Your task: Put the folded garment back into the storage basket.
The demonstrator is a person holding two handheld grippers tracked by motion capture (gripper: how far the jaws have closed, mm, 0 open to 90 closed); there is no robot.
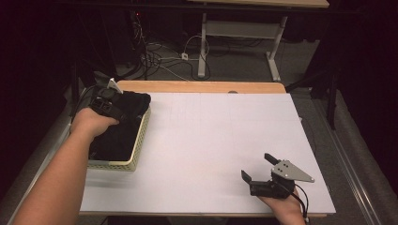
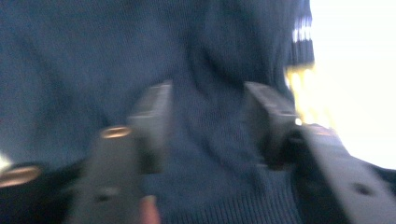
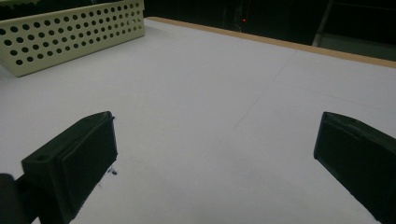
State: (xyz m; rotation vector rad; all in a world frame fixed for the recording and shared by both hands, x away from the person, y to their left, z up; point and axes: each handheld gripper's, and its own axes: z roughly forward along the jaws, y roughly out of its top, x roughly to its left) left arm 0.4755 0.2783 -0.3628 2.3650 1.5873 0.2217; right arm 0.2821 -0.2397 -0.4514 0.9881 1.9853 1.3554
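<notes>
Dim room, cables on the floor beyond; wooden table (image 1: 197, 86) covered with a white sheet (image 1: 211, 150), smooth and matte.

Left forearm stretched forward along the table's left edge, hand over the basket (image 1: 141, 136). Left gripper (image 1: 123, 111) pointed down into it, jaws set on either side of a raised fold of dark blue sweater (image 2: 205, 70); fold between the pads, jaws partly drawn together, picture too blurred to confirm a firm clamp. Sweater piled in the basket, heaped at the far end, under and ahead of the left gripper.

Right hand low at the near right edge, wrist bent inward. Right gripper (image 1: 257, 168) held just above the sheet, pointed toward the basket, well apart from it. Jaws wide apart, nothing between them.

Sweater: fine knit, ribbed hem, pale stripes at one edge. Basket: cream plastic, rectangular, walls perforated with round holes (image 3: 70, 35). Gripper pads (image 3: 93, 154): black, flat, blocky.
</notes>
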